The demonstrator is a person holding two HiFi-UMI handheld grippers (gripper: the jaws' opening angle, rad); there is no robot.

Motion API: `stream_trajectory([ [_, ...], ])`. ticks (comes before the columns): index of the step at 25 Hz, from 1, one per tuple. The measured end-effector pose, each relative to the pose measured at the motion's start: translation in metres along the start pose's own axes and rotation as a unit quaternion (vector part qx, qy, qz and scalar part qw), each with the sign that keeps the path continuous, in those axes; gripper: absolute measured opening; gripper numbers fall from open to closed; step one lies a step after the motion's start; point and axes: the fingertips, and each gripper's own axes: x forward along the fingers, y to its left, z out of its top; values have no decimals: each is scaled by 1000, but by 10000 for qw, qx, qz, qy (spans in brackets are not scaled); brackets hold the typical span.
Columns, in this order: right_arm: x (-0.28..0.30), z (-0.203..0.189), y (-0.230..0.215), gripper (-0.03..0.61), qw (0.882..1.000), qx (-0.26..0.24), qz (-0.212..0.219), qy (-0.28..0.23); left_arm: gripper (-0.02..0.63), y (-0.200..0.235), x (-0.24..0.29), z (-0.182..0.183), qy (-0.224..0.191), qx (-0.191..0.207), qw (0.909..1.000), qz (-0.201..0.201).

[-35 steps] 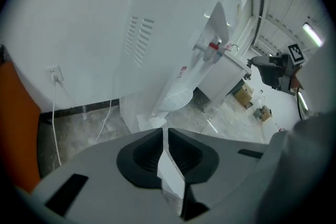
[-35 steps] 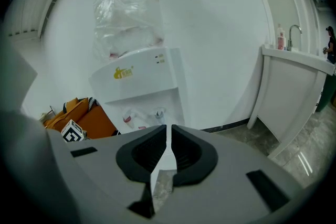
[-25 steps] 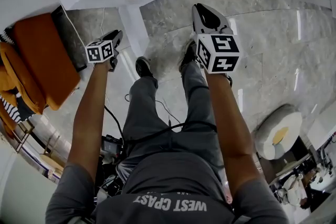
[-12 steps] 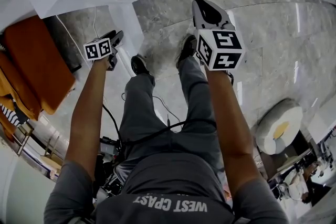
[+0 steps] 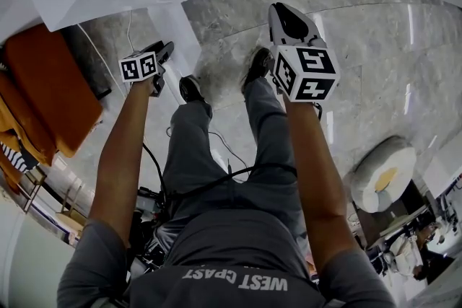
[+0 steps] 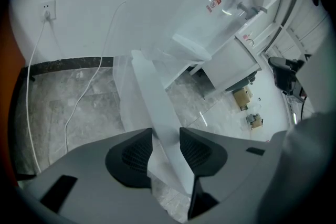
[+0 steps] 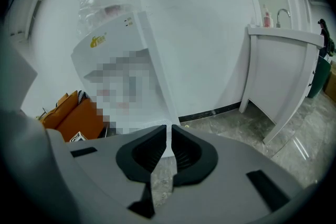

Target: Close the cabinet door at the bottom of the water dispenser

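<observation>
My left tongs (image 6: pixel 166 140) stand wide, and the edge of the open cabinet door (image 6: pixel 149 86) shows between the pads, untouched. My right tongs (image 7: pixel 169 136) are nearly closed and empty. The risk: a glancing push lets the thin door slip off a pad — or slams it into the water dispenser (image 6: pixel 210 23).

Bright even light, fisheye warping, dark vignetted corners.

Cabinet door (image 6: pixel 150 97) between parted jaws
</observation>
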Motion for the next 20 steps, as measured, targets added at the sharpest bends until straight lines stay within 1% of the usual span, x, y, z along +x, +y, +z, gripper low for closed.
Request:
stream_trajectory([
  [5, 0, -2, -8, 31, 10000, 77, -40, 10, 173, -15, 6, 5, 28, 3, 9999, -135],
  [8, 1, -2, -15, 31, 9999, 112, -63, 14, 173, -18, 12, 6, 27, -15, 9999, -119],
  [11, 1, -3, -22, 31, 9999, 132, -80, 33, 172, -29, 19, 11, 12, 19, 9998, -195],
  [14, -1, -7, -28, 31, 9998, 184, -97, 70, 167, -36, 24, 10, 75, 54, 9998, -187],
  [20, -1, -5, -48, 31, 9995, 259, -167, 63, 161, -63, 45, 31, 23, 251, 9988, -409],
])
